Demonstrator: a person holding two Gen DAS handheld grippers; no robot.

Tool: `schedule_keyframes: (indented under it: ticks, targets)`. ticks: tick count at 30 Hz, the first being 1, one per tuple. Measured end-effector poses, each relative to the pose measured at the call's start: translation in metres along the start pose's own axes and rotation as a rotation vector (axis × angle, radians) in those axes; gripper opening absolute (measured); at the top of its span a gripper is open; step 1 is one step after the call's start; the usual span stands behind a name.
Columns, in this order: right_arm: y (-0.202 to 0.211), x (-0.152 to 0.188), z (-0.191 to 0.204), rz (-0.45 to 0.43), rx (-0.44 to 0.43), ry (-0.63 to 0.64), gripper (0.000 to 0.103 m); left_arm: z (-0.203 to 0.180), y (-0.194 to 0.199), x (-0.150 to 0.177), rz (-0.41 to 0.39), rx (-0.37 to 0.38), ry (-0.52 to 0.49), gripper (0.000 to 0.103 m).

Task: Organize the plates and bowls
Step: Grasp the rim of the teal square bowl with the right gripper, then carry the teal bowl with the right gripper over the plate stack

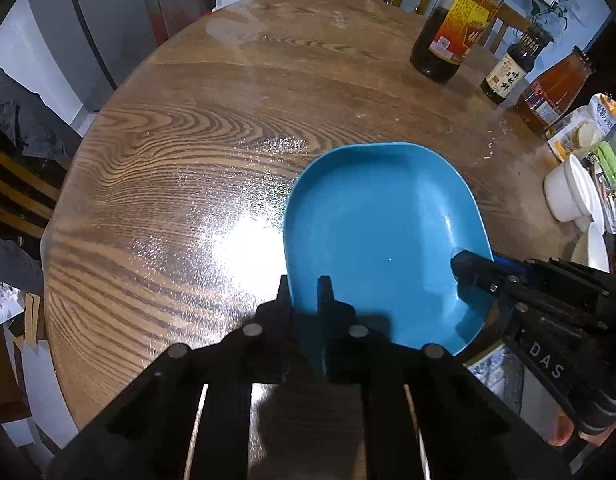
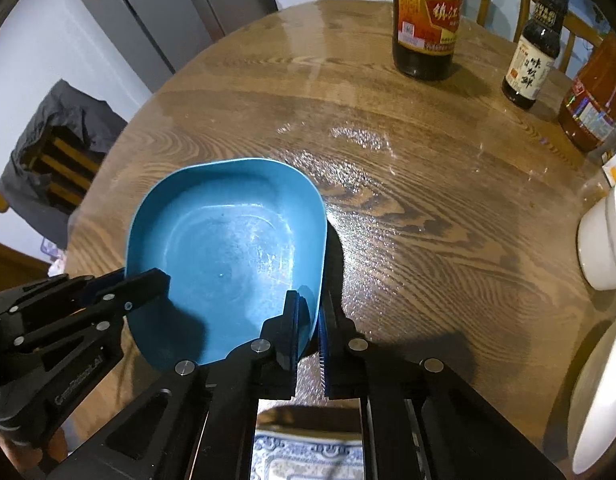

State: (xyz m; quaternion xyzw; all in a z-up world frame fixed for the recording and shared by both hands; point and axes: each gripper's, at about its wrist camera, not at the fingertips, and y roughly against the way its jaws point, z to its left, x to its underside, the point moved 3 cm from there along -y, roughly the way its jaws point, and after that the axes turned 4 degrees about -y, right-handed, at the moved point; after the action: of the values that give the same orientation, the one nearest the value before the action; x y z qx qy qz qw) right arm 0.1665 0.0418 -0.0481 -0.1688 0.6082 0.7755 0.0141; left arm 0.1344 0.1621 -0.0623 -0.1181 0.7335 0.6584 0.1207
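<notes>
A blue rounded-square bowl [image 1: 380,236] is held above the round wooden table [image 1: 188,152], tilted, by both grippers. My left gripper [image 1: 306,300] is shut on its near left rim, one finger inside and one outside. My right gripper [image 2: 310,312] is shut on the bowl's [image 2: 228,248] right rim. It shows in the left wrist view [image 1: 474,266] at the bowl's right edge. The left gripper shows in the right wrist view [image 2: 148,280] at the bowl's left edge. A blue-and-white patterned dish [image 2: 308,456] lies below the bowl, mostly hidden.
Three sauce bottles stand at the far right: a large dark one [image 2: 426,20], a small dark one [image 2: 532,48] and an orange one [image 2: 596,92]. White bowls [image 2: 606,236] and a white plate [image 2: 600,396] sit at the right edge. Chairs surround the table; a fridge [image 2: 140,12] stands behind.
</notes>
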Motion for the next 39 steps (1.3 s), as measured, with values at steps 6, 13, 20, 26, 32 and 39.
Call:
schedule_keyframes:
  ticks: [6,13,20,26,32,39]
  targets:
    - [0.025,0.011,-0.01,-0.02,-0.034,-0.011,0.01,-0.011,0.02,0.011,-0.024,0.002,-0.006,0.011]
    - [0.045,0.032,-0.019,-0.018,-0.053,0.017,0.01,-0.032,0.034,0.031,-0.025,-0.013,0.007,0.011]
    - [0.062,0.06,-0.033,-0.007,-0.071,0.05,0.01,-0.055,0.043,0.057,-0.026,-0.032,0.023,0.011]
    - [0.07,0.088,-0.046,0.014,-0.077,0.064,0.01,-0.078,0.044,0.077,-0.016,-0.052,0.013,0.011]
    - [0.074,0.106,-0.053,0.025,-0.086,0.067,0.01,-0.092,0.041,0.096,-0.004,-0.054,0.016,0.012]
    - [0.077,0.121,-0.056,0.037,-0.09,0.078,0.01,-0.101,0.041,0.107,0.007,-0.066,0.002,0.012]
